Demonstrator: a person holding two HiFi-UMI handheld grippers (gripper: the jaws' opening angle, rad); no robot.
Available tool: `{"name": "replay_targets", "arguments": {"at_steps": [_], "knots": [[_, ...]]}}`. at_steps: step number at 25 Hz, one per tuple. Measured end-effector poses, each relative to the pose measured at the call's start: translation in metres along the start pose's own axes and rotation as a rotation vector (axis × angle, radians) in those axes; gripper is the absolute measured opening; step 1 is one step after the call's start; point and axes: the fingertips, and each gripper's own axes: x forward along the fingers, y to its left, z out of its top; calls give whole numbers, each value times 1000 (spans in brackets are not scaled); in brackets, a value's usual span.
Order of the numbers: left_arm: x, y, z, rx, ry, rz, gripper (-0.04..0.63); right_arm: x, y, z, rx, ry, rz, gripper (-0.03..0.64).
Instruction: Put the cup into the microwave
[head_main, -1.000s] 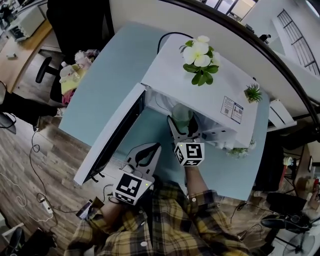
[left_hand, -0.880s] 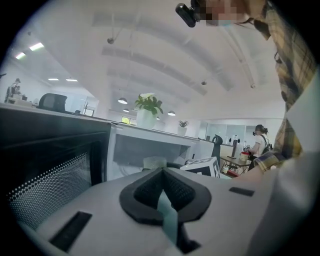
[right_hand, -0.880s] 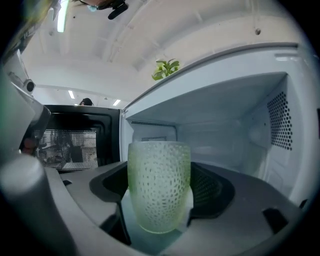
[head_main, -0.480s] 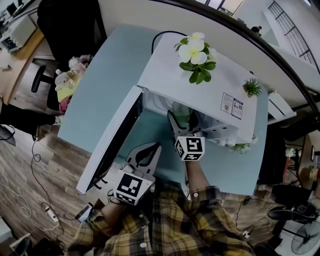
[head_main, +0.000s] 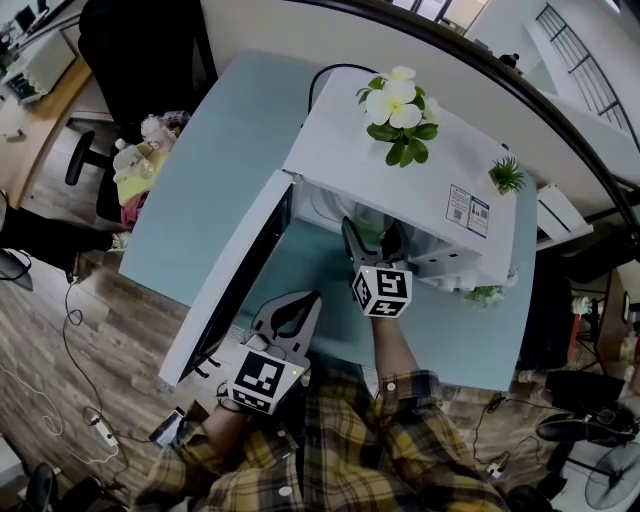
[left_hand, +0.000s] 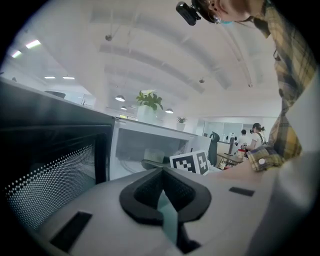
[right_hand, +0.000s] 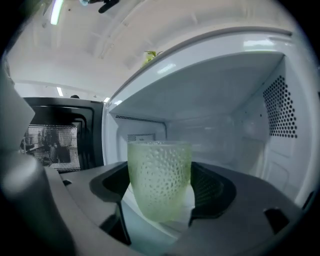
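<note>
Right gripper (head_main: 370, 238) jaws pinch a pale green dimpled glass cup (right_hand: 159, 182) at the mouth of the open white microwave (head_main: 345, 150). Left gripper (left_hand: 162, 190) jaws are pressed together over the near edge of the pale blue table (head_main: 210, 170).

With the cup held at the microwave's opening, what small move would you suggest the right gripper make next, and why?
Probably ease the right gripper a little deeper and lower the green dimpled cup onto the floor of the microwave before opening. The jaws are shut on the upright cup, which looks only just inside the open cavity, near its front edge, so releasing here seems premature.
</note>
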Motion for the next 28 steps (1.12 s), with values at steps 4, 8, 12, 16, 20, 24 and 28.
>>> {"name": "replay_targets", "arguments": {"at_steps": [4, 8, 12, 16, 20, 24, 28], "knots": [[-4, 0, -1, 5, -1, -7, -8, -1, -2, -7, 41, 32, -17, 368], [-5, -1, -2, 7, 3, -21, -8, -9, -4, -11, 58, 49, -53, 370], [-5, -3, -4, 9, 7, -35, -8, -19, -4, -10, 36, 43, -80, 370], [-4, -2, -5, 9, 9, -42, -8, -24, -4, -13, -13, 61, -105, 317], [-5, 0, -4, 9, 7, -42, -8, -21, -7, -18, -11, 82, -126, 278], [-6, 2, -6, 9, 9, -42, -8, -15, -10, -18, -6, 85, -130, 275], [-6, 4, -4, 7, 5, -40, -8, -8, -13, -19, -6, 97, -139, 272]]}}
